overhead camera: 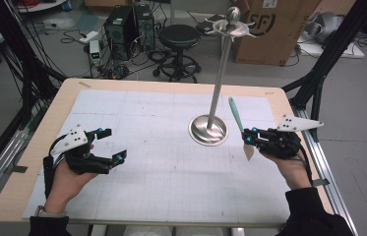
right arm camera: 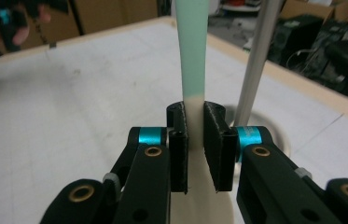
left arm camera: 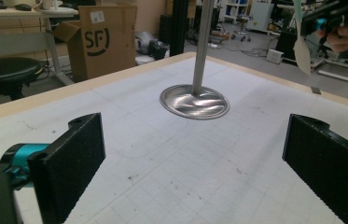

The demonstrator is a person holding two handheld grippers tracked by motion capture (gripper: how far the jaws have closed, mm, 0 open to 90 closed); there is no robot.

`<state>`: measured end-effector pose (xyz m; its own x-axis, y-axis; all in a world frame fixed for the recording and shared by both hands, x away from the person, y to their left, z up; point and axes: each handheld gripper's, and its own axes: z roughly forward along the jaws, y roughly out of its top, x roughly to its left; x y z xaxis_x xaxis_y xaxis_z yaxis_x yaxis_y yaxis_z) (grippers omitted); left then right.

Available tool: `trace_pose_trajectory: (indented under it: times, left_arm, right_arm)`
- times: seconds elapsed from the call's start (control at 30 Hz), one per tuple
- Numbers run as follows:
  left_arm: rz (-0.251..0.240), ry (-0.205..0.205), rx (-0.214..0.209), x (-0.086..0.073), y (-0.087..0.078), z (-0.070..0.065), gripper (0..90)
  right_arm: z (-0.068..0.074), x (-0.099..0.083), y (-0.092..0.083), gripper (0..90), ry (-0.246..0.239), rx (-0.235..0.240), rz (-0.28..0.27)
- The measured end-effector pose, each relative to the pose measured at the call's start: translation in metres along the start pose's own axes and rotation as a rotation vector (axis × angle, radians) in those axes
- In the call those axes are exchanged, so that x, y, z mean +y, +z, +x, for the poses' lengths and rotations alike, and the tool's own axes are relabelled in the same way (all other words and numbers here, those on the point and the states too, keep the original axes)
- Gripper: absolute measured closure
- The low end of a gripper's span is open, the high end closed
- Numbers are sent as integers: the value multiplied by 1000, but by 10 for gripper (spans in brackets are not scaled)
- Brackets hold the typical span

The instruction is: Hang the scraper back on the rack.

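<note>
A spatula [overhead camera: 235, 116] with a mint-green handle and a cream blade is held upright and slightly tilted, blade down, above the white mat at the right. My right gripper [overhead camera: 248, 138] is shut on it where handle meets blade; in the right gripper view the handle [right arm camera: 192, 46] rises between the closed jaws of that gripper [right arm camera: 195, 140]. Just left of it stands a tall metal stand [overhead camera: 219, 83] on a round base [overhead camera: 208, 131], with hooks at its top [overhead camera: 232, 25]. My left gripper [overhead camera: 113, 144] hovers open and holds nothing at the left of the mat; the left gripper view shows its jaws wide apart [left arm camera: 192, 168].
A white gridded mat [overhead camera: 161, 162] covers the wooden table [overhead camera: 63, 93]. Beyond the far edge are a black stool [overhead camera: 180, 37], computer towers [overhead camera: 122, 24] and a cardboard box [overhead camera: 269, 29]. Black frame posts [overhead camera: 319, 73] flank the table.
</note>
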<state>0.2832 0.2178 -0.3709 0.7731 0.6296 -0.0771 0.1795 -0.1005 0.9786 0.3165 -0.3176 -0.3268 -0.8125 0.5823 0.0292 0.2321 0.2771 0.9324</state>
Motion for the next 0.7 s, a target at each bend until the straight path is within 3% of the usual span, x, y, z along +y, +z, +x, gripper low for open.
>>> trace_pose_trajectory:
  times: [0.43, 0.6, 0.7]
  left_arm:
    - [10, -1, 16, -4, -11, -1, 63]
    - [14, -3, 22, -6, -15, -2, 63]
    - [18, -6, 26, -7, -17, -2, 63]
  right_arm:
    - [-23, 51, -14, 806, 25, -68, -165]
    - [-31, 63, -17, 806, 8, -87, -177]
    - [-35, 68, -20, 806, 23, -94, -208]
